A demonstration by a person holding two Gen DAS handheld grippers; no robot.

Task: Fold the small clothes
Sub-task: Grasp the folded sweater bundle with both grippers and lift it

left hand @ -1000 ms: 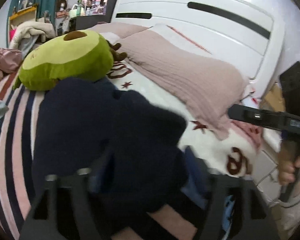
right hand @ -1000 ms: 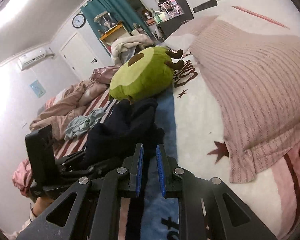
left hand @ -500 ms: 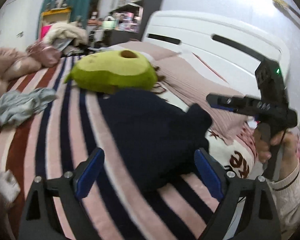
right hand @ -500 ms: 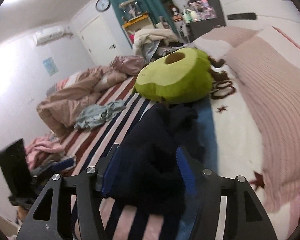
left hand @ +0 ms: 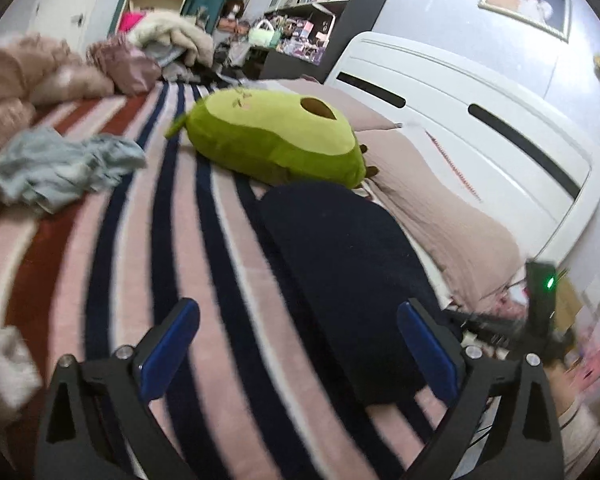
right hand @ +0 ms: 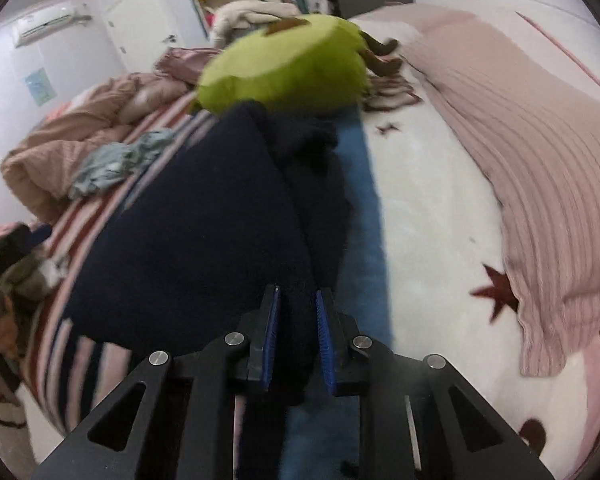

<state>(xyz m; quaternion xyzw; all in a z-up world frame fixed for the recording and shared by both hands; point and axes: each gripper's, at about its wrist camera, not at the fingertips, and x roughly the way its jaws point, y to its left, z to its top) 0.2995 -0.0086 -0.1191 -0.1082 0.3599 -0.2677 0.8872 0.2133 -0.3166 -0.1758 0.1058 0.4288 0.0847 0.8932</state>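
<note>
**A:** What is nearest in the right wrist view?

**B:** The right gripper (right hand: 297, 320), at six o'clock. Its jaws are closing, and a fold of the navy garment (right hand: 204, 232) sits between the blue pads (right hand: 271, 320), which press on it from both sides.

**A:** And the left one?

**B:** The left gripper (left hand: 298, 344) stands wide, its jaws opening, with nothing clamped. Between its fingers lies the striped blanket (left hand: 236, 320), and the near end of the navy garment (left hand: 348, 264) reaches in by the four o'clock finger without touching the pad, so far as the blur allows.

**A:** Where does the garment lie?

**B:** On the bed, stretching from the centre towards twelve o'clock, partly on the stripes and partly on a white fleece blanket (right hand: 432, 208) with dark red stars.

**A:** Beyond it?

**B:** The green avocado plush (left hand: 276, 140) at twelve o'clock, just beside the garment's far end. A crumpled pale blue cloth (left hand: 56, 168) lies at nine o'clock, well apart. A pink ribbed pillow (right hand: 520, 128) sits at two o'clock, with the white headboard (left hand: 480, 112) behind it.
</note>
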